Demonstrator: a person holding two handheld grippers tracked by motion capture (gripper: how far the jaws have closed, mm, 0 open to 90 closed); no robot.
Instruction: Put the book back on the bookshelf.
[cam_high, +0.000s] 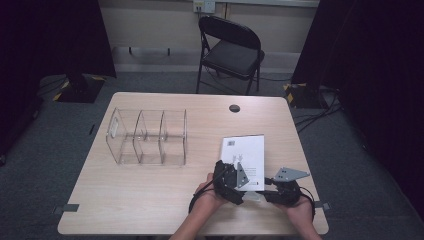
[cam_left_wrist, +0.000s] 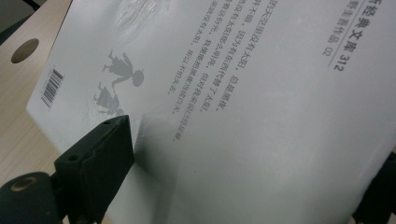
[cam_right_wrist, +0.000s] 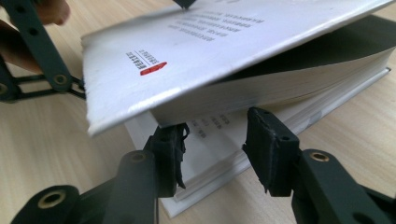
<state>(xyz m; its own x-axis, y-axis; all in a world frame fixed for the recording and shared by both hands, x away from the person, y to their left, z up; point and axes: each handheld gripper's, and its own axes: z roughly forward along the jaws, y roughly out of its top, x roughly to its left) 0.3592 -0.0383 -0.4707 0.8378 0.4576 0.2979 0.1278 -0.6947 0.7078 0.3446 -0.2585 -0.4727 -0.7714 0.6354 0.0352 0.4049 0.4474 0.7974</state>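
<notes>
Book (cam_right_wrist: 219, 60), white-covered and soft-bound, lies on the near right part of the wooden table (cam_high: 150, 200), its long axis running away from the person, barcode end far. In the right gripper view the right gripper (cam_right_wrist: 215, 149) has its two black ribbed pads apart at the near corner of the page block, under the lifted cover; the jaws are unclenched and press on nothing, with the stack's edge between them. The cover bends up in a smooth curve, glossy, with a small red mark and grey print. In the left gripper view the left gripper (cam_left_wrist: 243, 186) straddles that cover: one blocky black pad rests at the left edge, the other is just visible at the far right, spread wide; whether they pinch it I cannot tell. Two hands hold two grippers in the high view. Farther left stands one clear plastic organiser (cam_high: 147, 137) with three compartments; beyond the table, one black folding chair (cam_high: 230, 50).
</notes>
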